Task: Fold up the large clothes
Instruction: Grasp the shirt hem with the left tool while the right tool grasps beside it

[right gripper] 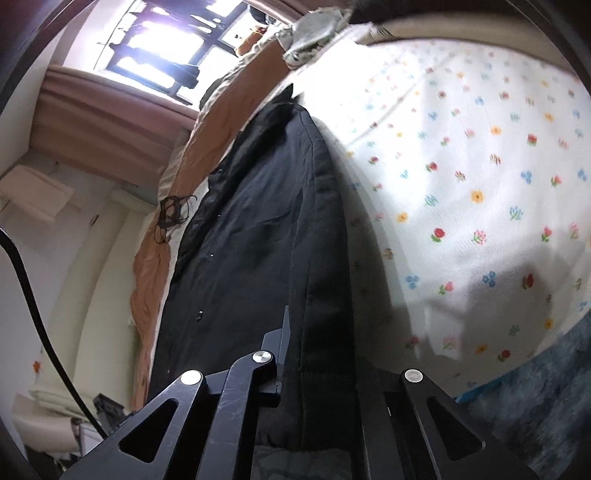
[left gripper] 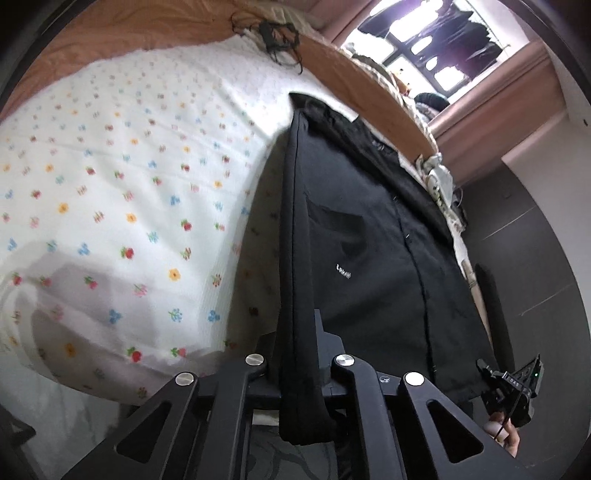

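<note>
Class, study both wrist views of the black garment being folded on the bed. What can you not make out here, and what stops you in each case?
- Left gripper fingertips: left wrist view, wrapped by the black garment.
- Right gripper fingers: right wrist view, fabric covers them.
- White logo: too small and blurred to read.
- Tangled dark cord on the orange blanket: too small to identify.
- Window: overexposed.

Black jacket laid on a flower-printed bedsheet.

We see the black jacket lying lengthwise from the lower centre to the upper centre of both wrist views; it bears a small white chest logo, a front placket with snaps and a thick folded edge, which runs down to the bottom centre.
</note>
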Motion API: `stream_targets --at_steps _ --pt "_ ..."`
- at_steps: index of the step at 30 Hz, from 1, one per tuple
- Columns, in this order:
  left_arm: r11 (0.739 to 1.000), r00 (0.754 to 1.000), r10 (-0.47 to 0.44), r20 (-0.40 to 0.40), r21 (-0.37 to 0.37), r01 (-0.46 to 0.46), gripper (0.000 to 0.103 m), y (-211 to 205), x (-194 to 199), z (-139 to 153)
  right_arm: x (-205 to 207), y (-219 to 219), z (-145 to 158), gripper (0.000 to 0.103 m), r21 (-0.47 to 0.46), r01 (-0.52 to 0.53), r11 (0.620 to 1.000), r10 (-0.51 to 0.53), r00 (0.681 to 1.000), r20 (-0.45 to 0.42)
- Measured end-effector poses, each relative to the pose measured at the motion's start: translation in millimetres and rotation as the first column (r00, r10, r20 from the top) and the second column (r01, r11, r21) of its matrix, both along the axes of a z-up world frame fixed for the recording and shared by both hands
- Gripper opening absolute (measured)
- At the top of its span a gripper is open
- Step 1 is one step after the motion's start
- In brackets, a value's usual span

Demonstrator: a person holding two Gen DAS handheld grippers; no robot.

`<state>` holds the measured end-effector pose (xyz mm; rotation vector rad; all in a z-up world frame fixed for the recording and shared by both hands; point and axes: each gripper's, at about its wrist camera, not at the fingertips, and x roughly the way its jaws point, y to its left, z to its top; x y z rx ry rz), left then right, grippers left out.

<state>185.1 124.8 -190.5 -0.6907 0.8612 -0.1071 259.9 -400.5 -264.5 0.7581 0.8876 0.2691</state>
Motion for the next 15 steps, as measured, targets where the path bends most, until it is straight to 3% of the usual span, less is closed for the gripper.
stream_targets --at_steps 7,15 --pt "1.000 0.998 0.005 0.065 0.000 -0.005 0.006 8 -23 27 -20 10 32 0.005 -0.036 -0.030 0.999 0.032 0.999 0.044" --pt "1.000 0.994 0.019 0.105 -0.022 -0.017 0.006 14 -62 38 -54 23 53 0.005 -0.092 -0.093 0.991 0.101 0.991 0.089"
